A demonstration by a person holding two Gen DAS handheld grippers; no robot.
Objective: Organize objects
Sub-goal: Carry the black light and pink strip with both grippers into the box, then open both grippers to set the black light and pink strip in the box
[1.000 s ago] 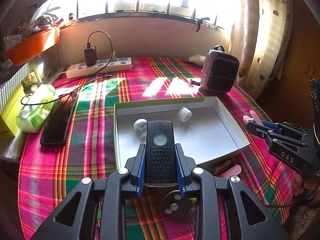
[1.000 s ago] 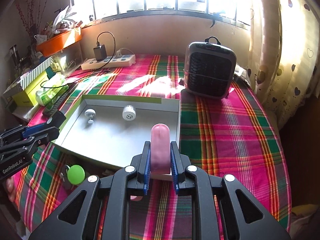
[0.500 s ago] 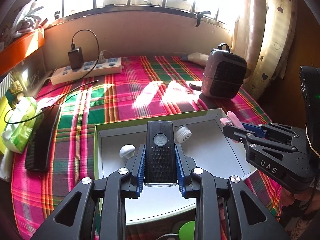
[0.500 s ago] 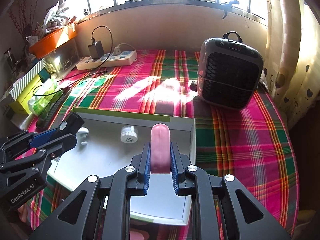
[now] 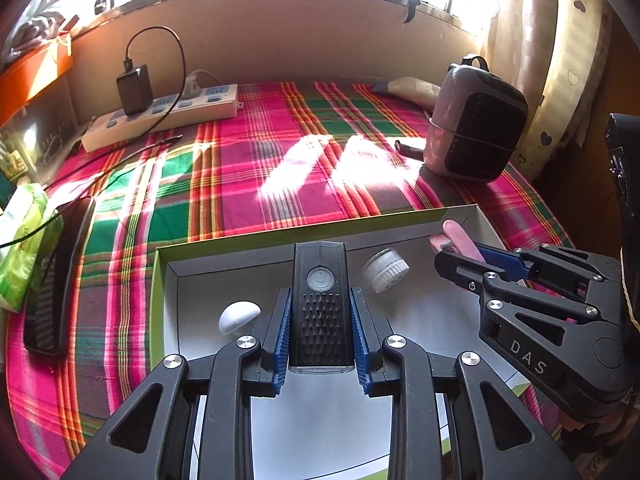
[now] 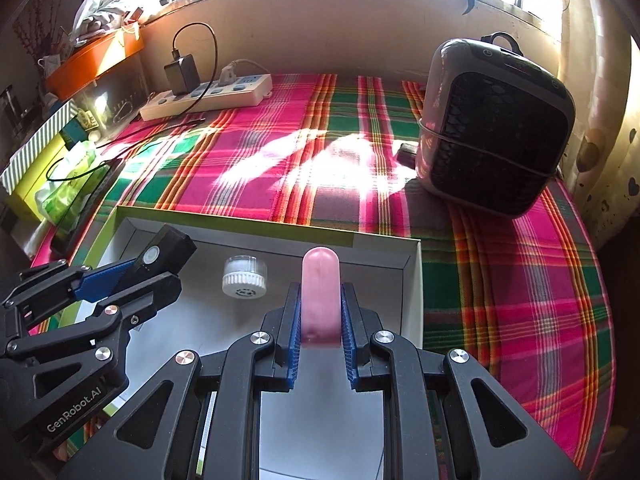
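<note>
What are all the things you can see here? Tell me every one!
Shallow white cardboard box: one, green-edged, on the cloth.
Black rectangular device with power button: one, in left tool, over box.
Pink rounded stick: one, in right tool, over box.
White ribbed cap: one, inside box.
White mushroom-shaped knob: one, inside box.
Dark boxy fan heater: one, right.
White power strip: one, back.
Plaid tablecloth: one, pink-green.
Left tool: shut.
Right tool: shut.

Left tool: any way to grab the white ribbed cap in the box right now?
Probably not: the left tool is shut on the black device. The white ribbed cap lies unobstructed just ahead in the box.
</note>
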